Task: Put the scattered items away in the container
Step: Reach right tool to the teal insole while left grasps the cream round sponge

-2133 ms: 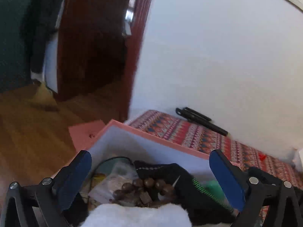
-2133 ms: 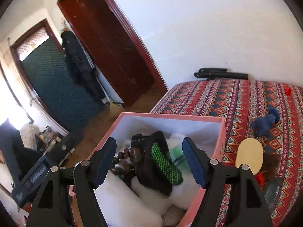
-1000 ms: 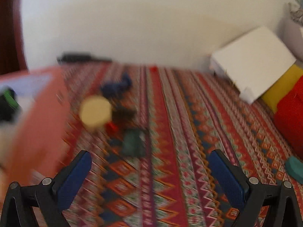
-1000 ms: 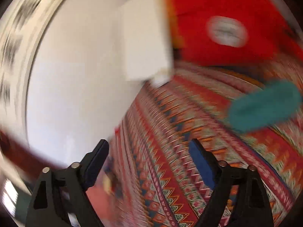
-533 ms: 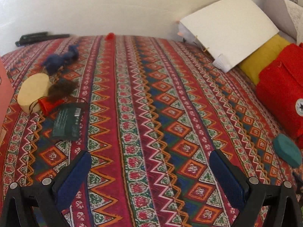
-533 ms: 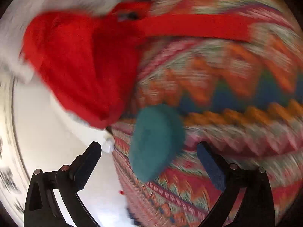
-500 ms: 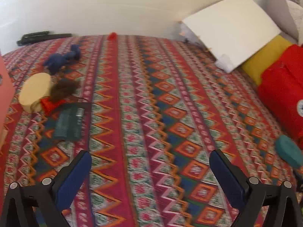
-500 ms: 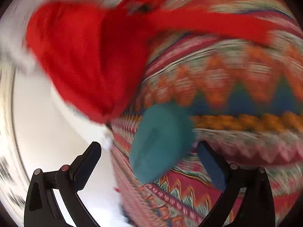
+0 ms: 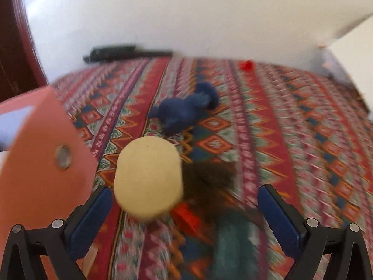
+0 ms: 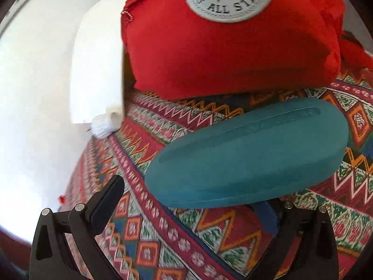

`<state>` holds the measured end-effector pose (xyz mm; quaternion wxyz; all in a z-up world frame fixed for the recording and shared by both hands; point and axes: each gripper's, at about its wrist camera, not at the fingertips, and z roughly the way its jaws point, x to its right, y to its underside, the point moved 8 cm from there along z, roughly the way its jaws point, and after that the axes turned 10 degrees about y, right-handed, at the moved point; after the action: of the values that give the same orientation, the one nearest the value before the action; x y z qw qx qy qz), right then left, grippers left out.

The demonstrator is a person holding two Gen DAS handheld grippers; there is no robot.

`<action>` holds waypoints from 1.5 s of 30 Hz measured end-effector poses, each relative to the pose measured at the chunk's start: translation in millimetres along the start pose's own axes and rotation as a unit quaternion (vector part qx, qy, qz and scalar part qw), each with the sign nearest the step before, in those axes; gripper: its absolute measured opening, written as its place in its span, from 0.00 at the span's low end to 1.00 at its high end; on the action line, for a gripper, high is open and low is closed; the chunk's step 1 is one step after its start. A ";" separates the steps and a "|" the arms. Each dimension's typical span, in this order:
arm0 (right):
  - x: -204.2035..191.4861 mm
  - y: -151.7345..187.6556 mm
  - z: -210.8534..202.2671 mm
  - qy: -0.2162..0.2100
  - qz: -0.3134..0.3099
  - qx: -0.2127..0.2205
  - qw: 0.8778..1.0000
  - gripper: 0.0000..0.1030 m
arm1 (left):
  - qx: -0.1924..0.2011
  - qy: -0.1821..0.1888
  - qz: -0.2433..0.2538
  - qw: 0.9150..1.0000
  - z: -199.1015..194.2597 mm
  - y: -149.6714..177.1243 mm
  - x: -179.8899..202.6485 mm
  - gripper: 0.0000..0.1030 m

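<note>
In the left wrist view my left gripper (image 9: 184, 207) is open, low over a cluster on the patterned bedspread: a cream round disc (image 9: 148, 177), a dark fuzzy tuft (image 9: 209, 177), a small red piece (image 9: 186, 217) and a dark green packet (image 9: 233, 245). A blue plush toy (image 9: 186, 112) lies beyond, and the pink box (image 9: 39, 170) stands at the left. In the right wrist view my right gripper (image 10: 186, 200) is open, with a teal oval case (image 10: 249, 154) lying just ahead between the fingers, untouched.
A red Converse bag (image 10: 221, 35) lies right behind the teal case, with a white board (image 10: 98, 70) leaning at the wall beside it. A black folded object (image 9: 121, 52) and a small red item (image 9: 246, 65) lie at the bed's far edge.
My left gripper swung left and down toward the disc cluster by the pink box. My right gripper moved from the box to the teal case, which now sits close between its fingers.
</note>
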<state>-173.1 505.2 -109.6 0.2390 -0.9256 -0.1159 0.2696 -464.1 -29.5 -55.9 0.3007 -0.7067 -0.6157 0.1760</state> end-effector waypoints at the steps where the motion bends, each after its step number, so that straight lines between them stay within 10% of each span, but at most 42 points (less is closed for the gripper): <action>1: -1.2 -0.4 0.4 0.007 0.003 0.003 1.000 1.00 | -0.009 0.002 -0.006 1.000 13.4 -1.8 -8.3 0.99; 5: -6.2 -9.0 3.3 0.008 0.011 -0.010 1.000 0.94 | -0.049 -0.030 0.017 0.998 61.7 5.6 -29.7 0.99; 7: -4.4 -9.5 5.3 -0.039 0.039 -0.036 0.998 0.33 | -0.042 -0.009 0.027 0.999 66.0 5.6 -28.4 0.99; 8: -4.0 -7.3 9.2 -0.090 0.073 -0.071 0.991 0.19 | -0.032 0.007 0.013 0.999 63.6 4.7 -30.5 0.92; 10: -3.2 -4.8 7.7 -0.139 0.125 -0.105 0.977 0.00 | -0.019 0.041 -0.012 0.999 59.4 4.5 -31.6 0.37; 20: -43.5 -24.2 -109.9 -0.264 0.072 -0.046 0.961 0.00 | 0.030 0.104 0.004 0.994 -17.4 -3.2 14.8 0.27; 27: -15.5 -15.1 -127.8 -0.257 0.108 -0.055 0.959 0.00 | 0.095 0.138 -0.006 0.986 -115.9 1.1 22.6 0.27; 29: 3.3 -16.0 -115.1 -0.237 0.136 -0.069 0.959 0.09 | 0.119 0.139 -0.011 0.983 -149.1 1.6 14.8 0.27; 32: 35.5 4.3 -86.7 -0.203 0.214 -0.118 0.948 0.62 | 0.153 0.137 -0.027 0.978 -189.0 -0.1 -10.8 0.27; 35: 47.1 11.8 -62.0 -0.185 0.259 -0.142 0.937 0.64 | 0.178 0.129 -0.061 0.974 -215.5 -1.9 -50.7 0.27; 40: 41.7 3.3 -43.1 -0.160 0.230 -0.123 0.952 0.64 | 0.190 0.094 -0.113 0.971 -223.8 -2.0 -126.3 0.27; 41: 37.7 2.3 -40.0 -0.159 0.224 -0.119 0.954 0.64 | 0.188 0.083 -0.119 0.971 -222.4 -3.3 -139.9 0.34; 44: 30.0 4.6 -30.1 -0.159 0.221 -0.121 0.955 0.72 | 0.185 0.021 -0.138 0.973 -225.6 -6.1 -172.7 0.98; 45: 29.0 7.9 -27.6 -0.156 0.225 -0.126 0.954 0.75 | 0.197 -0.004 -0.140 0.970 -233.0 -7.7 -180.1 0.99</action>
<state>-133.1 497.9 -106.0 0.0327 -0.8967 0.0261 0.4406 -358.1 -253.3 103.5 0.4534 -0.5395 -0.6632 0.2523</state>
